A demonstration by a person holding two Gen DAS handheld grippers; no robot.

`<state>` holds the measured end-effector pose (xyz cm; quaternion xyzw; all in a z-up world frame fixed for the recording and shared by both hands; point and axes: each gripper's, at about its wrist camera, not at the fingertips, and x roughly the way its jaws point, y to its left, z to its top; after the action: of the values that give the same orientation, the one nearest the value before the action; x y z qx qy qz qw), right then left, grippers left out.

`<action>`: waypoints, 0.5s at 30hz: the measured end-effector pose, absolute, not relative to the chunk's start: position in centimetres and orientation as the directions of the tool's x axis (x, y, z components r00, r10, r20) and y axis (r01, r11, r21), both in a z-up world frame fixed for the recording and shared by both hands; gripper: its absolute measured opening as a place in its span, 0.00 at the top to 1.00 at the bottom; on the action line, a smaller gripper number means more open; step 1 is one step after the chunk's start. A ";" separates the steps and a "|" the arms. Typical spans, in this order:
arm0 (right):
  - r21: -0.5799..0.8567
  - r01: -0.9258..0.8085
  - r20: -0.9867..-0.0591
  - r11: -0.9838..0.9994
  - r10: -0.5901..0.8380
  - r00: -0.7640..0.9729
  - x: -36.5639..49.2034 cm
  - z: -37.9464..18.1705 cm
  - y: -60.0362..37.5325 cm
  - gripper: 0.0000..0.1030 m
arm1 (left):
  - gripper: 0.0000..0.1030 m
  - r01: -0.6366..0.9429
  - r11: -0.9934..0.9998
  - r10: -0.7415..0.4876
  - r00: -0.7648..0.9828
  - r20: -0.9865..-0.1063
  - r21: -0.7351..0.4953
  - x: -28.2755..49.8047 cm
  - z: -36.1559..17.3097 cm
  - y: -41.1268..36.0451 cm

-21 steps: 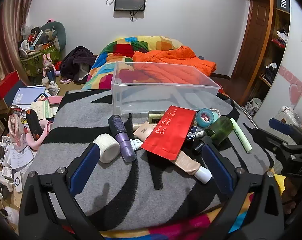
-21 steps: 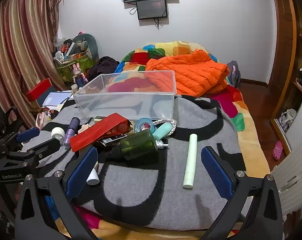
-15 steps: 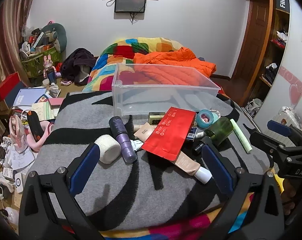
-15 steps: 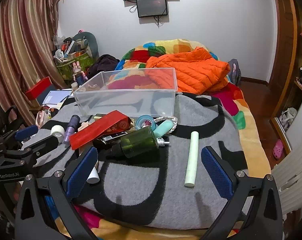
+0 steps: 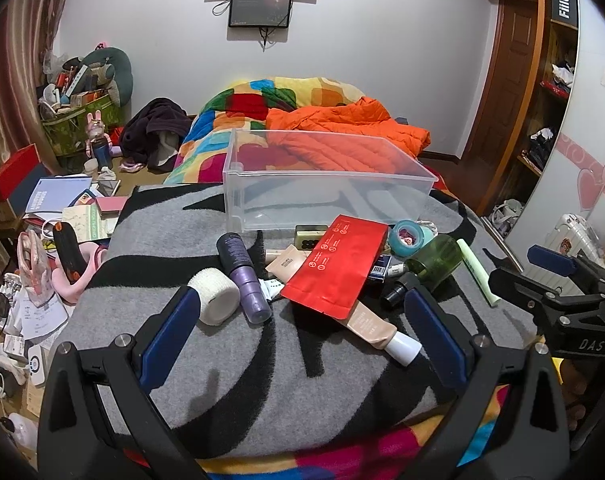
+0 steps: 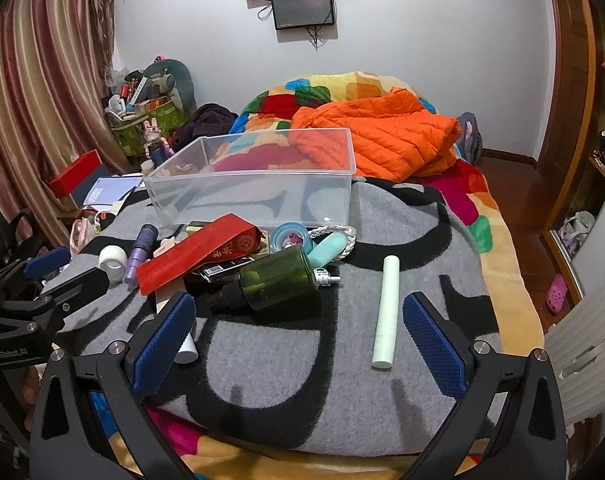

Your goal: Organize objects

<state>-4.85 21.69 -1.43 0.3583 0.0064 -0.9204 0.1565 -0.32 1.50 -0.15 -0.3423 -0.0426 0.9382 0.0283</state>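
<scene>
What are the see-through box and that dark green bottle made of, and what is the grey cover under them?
The box looks like clear, slightly frosted rigid plastic: the bedding shows through its walls. The green bottle is translucent and glossy with highlights, probably plastic, possibly glass; its cap looks like matte black plastic. The grey and black blanket looks like soft woven or fleece fabric with a fuzzy nap.

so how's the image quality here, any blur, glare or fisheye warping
Left wrist view: sharp, dark vignetted corners, door frame bowed by the fisheye. Right wrist view: equally sharp, curtain curved, soft finger shadows on the grey blanket, no strong glare on the clear bin.
</scene>
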 end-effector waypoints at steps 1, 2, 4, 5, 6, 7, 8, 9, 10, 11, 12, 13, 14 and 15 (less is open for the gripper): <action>0.100 0.293 -0.663 -0.951 -0.283 -0.693 -4.9 -1.5 21.7 0.00 | 0.00 -0.024 -0.995 0.082 -0.764 -0.641 -0.099 -0.3 -0.1 1.5; 0.100 0.292 -0.664 -0.951 -0.283 -0.692 -4.9 -1.5 21.6 0.00 | 0.00 -0.024 -0.995 0.083 -0.763 -0.640 -0.100 -0.3 -0.1 1.6; 0.100 0.292 -0.664 -0.951 -0.283 -0.692 -4.9 -1.5 21.6 0.00 | 0.00 -0.023 -0.995 0.082 -0.764 -0.640 -0.100 -0.3 -0.1 1.5; 0.100 0.293 -0.664 -0.951 -0.283 -0.692 -4.9 -1.5 21.6 0.00 | 0.00 -0.023 -0.995 0.082 -0.764 -0.640 -0.100 -0.3 -0.1 1.5; 0.101 0.293 -0.664 -0.951 -0.283 -0.691 -4.9 -1.5 21.6 0.00 | 0.00 -0.022 -0.995 0.082 -0.765 -0.639 -0.101 -0.3 -0.1 1.6; 0.100 0.294 -0.665 -0.951 -0.284 -0.691 -4.8 -1.5 21.6 0.00 | 0.00 -0.022 -0.995 0.082 -0.765 -0.639 -0.101 -0.3 -0.1 1.5; 0.099 0.295 -0.665 -0.951 -0.283 -0.691 -4.8 -1.5 21.6 0.00 | 0.00 -0.021 -0.994 0.082 -0.765 -0.638 -0.103 -0.2 -0.1 1.5; 0.098 0.295 -0.665 -0.950 -0.283 -0.691 -4.8 -1.5 21.6 0.00 | 0.00 -0.021 -0.994 0.083 -0.766 -0.638 -0.105 -0.2 -0.1 1.5; 0.096 0.296 -0.666 -0.950 -0.282 -0.691 -4.8 -1.5 21.5 0.00 | 0.00 -0.021 -0.994 0.085 -0.766 -0.638 -0.106 -0.2 0.0 1.5; 0.096 0.296 -0.667 -0.950 -0.283 -0.690 -4.8 -1.6 21.5 0.00 | 0.00 -0.021 -0.994 0.085 -0.766 -0.638 -0.107 -0.2 0.0 1.5; 0.096 0.298 -0.668 -0.950 -0.283 -0.688 -4.8 -1.6 21.4 0.00 | 0.00 -0.021 -0.994 0.085 -0.766 -0.637 -0.107 -0.2 0.0 1.5; 0.096 0.298 -0.669 -0.950 -0.284 -0.687 -4.8 -1.6 21.4 0.00 | 0.00 -0.021 -0.994 0.085 -0.766 -0.637 -0.107 -0.1 0.0 1.4; 0.095 0.299 -0.670 -0.950 -0.283 -0.687 -4.8 -1.6 21.4 0.00 | 0.00 -0.022 -0.994 0.086 -0.765 -0.638 -0.108 -0.1 0.0 1.5; 0.094 0.299 -0.670 -0.950 -0.283 -0.687 -4.8 -1.6 21.4 0.00 | 0.00 -0.022 -0.994 0.087 -0.766 -0.637 -0.109 -0.1 0.0 1.4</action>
<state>-4.75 21.38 -1.63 0.3628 0.0112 -0.9182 0.1584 -0.11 1.39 -0.03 -0.3410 -0.0476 0.9384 0.0289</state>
